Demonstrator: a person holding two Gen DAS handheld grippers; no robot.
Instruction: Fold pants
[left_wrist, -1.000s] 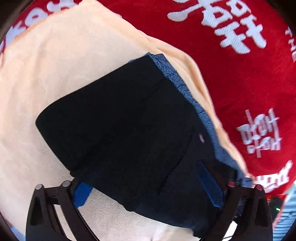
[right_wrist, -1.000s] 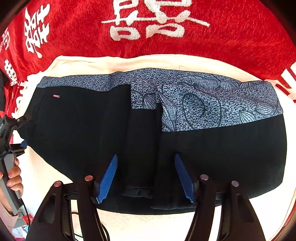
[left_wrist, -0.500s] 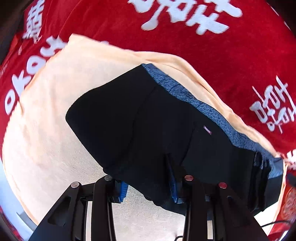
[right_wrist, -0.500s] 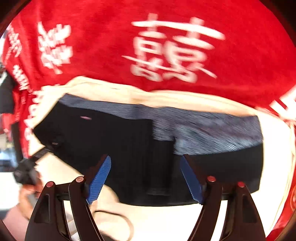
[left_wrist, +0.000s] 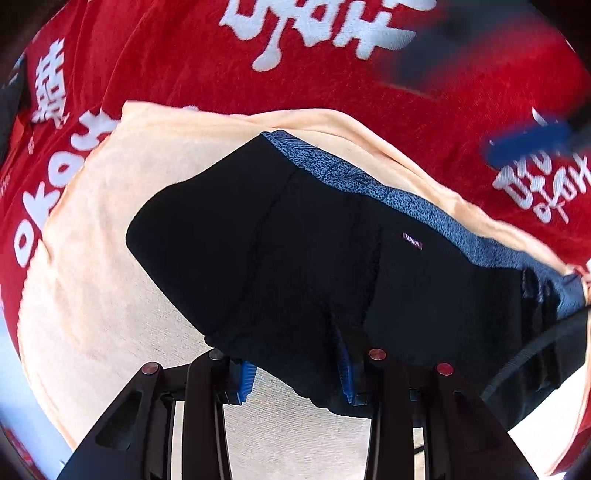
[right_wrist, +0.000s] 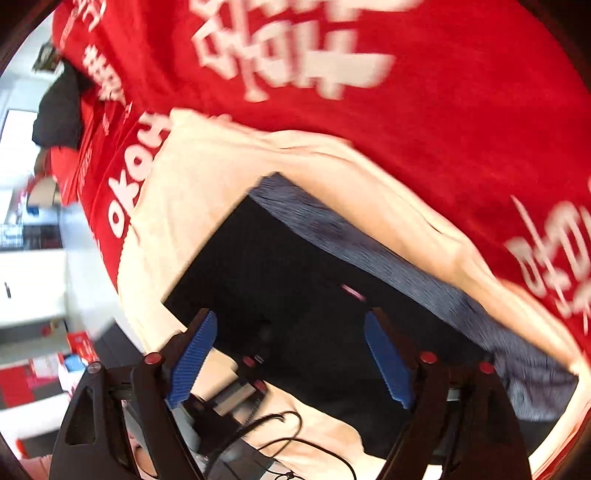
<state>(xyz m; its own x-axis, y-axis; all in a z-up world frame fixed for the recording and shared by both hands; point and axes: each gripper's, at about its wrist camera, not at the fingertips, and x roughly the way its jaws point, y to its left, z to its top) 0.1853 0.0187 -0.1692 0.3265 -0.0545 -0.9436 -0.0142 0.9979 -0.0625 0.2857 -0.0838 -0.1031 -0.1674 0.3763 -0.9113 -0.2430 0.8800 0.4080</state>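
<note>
left gripper (left_wrist: 295, 373) pinches pants (left_wrist: 295, 258) | right gripper (right_wrist: 291, 362) spread, blurred

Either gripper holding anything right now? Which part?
Left gripper pinches the black pants' near edge. Right gripper is open, holding nothing.

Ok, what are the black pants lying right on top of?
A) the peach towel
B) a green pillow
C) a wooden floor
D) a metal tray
A: the black pants lie on the peach towel, which shows all around them and is itself spread over the red blanket with white lettering.
</note>
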